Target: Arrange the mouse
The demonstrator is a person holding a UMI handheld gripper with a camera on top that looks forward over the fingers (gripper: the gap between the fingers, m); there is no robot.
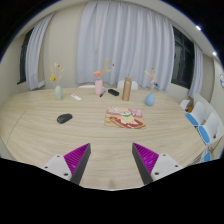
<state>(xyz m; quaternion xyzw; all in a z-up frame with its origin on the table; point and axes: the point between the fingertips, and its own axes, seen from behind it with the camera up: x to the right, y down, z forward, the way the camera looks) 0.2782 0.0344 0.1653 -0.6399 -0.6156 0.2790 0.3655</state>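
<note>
Gripper [110,158] open above wood-grain table [90,135], oval black mouse [64,118] beyond

The gripper [111,160] is held up and points straight ahead. Its two fingers [72,160] are spread wide apart. Each one has a bright pink pad [150,156] inside. Nothing sits between them.

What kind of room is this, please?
Probably a meeting or dining room: a long wooden table, white curtains over the windows behind it, and chairs along one side. The gripper is open, holding nothing; the mouse lies well beyond it.
</note>
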